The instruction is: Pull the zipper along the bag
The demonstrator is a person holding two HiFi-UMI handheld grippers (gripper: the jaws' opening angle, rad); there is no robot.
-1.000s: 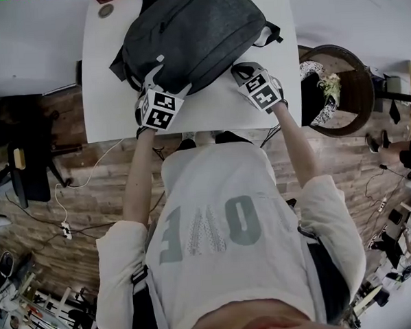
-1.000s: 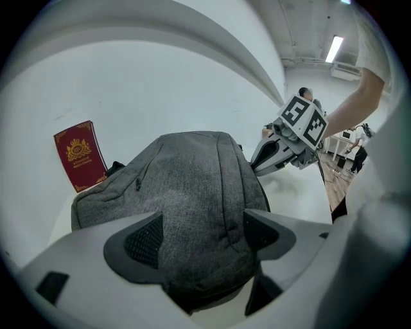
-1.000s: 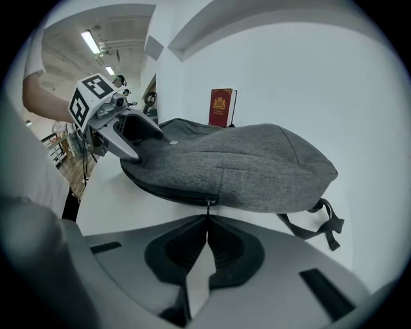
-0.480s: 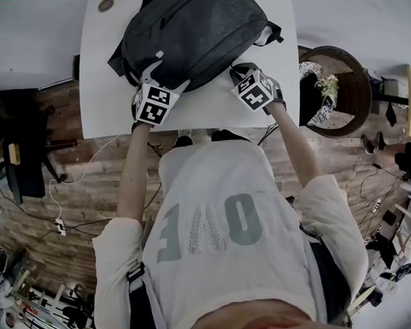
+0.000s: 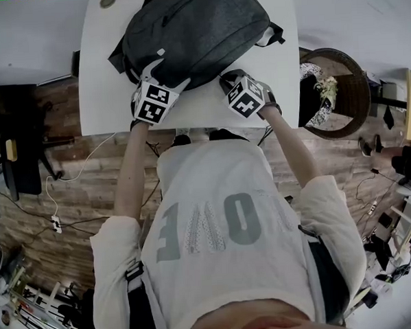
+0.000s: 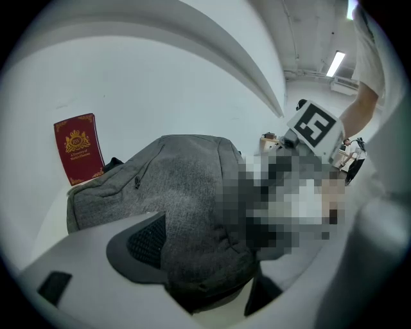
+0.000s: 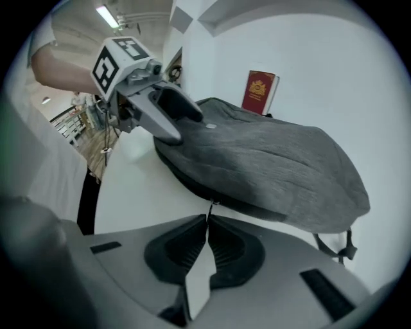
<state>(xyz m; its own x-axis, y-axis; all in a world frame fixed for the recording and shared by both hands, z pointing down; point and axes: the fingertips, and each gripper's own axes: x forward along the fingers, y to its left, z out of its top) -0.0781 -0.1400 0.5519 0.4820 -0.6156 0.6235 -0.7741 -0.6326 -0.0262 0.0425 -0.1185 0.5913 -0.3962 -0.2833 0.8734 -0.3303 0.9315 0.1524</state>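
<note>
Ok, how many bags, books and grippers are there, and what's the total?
1 bag
1 red book
2 grippers: left gripper, right gripper
Total: 4

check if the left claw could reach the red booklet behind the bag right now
Probably not: the left claw is clamped on the bag, whose bulk lies between it and the red booklet.
</note>
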